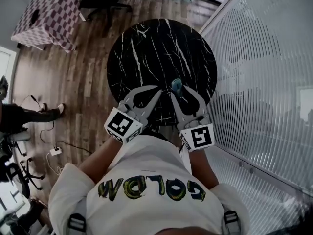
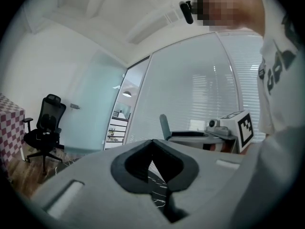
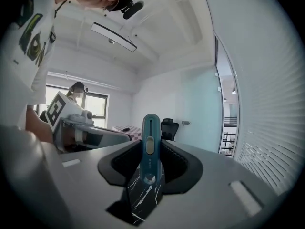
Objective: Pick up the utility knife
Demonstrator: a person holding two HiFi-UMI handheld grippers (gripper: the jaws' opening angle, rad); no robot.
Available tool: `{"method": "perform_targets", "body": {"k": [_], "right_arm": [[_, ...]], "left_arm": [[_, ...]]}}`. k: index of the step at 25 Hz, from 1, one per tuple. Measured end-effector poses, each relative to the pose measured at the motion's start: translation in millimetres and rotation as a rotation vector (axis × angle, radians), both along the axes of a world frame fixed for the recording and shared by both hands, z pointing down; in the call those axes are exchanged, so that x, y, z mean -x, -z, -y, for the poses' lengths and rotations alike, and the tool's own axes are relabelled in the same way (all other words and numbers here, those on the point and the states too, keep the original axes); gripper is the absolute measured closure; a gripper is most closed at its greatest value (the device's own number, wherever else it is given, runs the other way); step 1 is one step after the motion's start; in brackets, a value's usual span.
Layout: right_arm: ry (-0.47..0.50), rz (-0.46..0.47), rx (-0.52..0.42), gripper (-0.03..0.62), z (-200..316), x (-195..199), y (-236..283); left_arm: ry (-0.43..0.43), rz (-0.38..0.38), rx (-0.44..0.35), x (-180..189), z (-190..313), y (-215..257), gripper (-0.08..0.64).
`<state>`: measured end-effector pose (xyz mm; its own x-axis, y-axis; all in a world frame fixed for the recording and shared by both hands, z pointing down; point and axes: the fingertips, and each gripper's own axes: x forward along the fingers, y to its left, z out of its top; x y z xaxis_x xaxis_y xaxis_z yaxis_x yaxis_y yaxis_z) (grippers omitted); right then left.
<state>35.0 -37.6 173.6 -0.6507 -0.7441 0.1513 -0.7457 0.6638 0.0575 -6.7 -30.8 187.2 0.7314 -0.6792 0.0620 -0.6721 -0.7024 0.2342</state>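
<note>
Right gripper [image 3: 151,150] clamps teal utility knife [image 3: 151,140]; shirt [image 1: 151,187] lettering upside down, unclear.

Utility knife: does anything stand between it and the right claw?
Nothing visible does. The utility knife already stands upright in the right claw, gripped between its jaws, over the black marble table.

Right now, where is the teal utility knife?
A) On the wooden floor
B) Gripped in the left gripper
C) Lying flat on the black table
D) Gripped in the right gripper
D: the right gripper view shows the utility knife standing upright, pinched between the jaws of the right gripper, while the left gripper has its jaws together with nothing between them.
</note>
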Motion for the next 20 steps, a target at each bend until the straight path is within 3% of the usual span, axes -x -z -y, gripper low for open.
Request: {"method": "perform_targets", "body": {"k": [11, 20], "right_arm": [[0.009, 0.13, -0.071, 0.463, -27.7, 2.6, 51.2], [0.023, 0.174, -0.116, 0.463, -40.6, 0.8, 76.3]], "left_arm": [[-0.027, -0.051, -0.045, -13.0, -16.8, 43.4, 0.555], [-0.014, -0.079, -0.076, -13.8, -27.1, 62.8, 0.555]]}}
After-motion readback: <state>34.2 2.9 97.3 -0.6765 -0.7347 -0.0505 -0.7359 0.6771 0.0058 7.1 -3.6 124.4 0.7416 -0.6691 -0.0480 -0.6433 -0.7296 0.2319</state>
